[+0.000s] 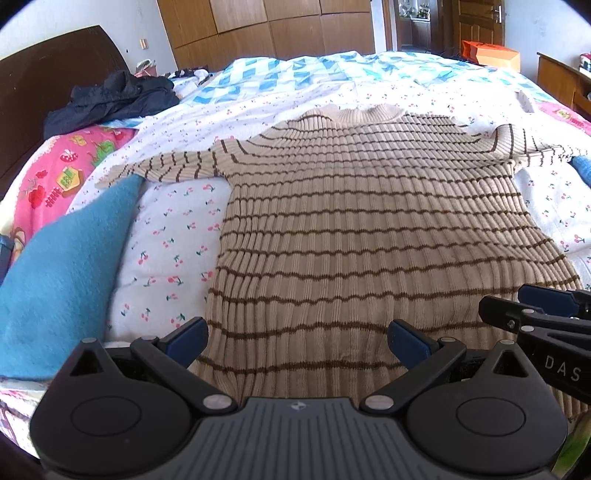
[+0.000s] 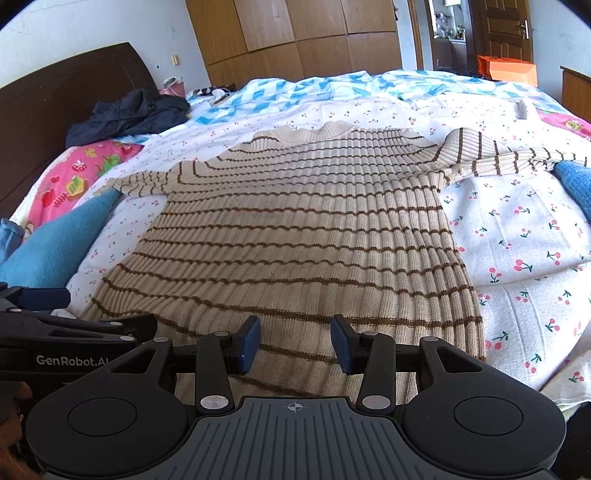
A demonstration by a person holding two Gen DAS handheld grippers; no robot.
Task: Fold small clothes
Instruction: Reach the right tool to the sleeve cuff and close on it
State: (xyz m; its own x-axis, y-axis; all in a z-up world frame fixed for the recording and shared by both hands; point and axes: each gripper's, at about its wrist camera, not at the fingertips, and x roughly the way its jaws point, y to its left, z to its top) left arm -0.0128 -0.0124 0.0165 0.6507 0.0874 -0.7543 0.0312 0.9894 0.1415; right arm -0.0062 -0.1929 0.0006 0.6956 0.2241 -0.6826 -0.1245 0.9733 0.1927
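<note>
Wooden wardrobes and a dark headboard frame a bed covered with a white cherry-print sheet. On it a beige sweater with thin brown stripes lies flat, collar toward the far side, both sleeves spread outward, hem nearest the cameras. The left gripper sits at the hem, above its left part, jaws spread wide with nothing between them; the striped fabric fills the gap below. The right gripper is also at the hem, just beside the left one toward the sweater's right half, its blue pads moderately apart and holding nothing. Whether either touches the knit cannot be told. A blue fuzzy cloth lies under the tip of the left sleeve, another blue piece by the right sleeve's end. A dark jacket is bunched near the headboard, well apart from the sweater.
</note>
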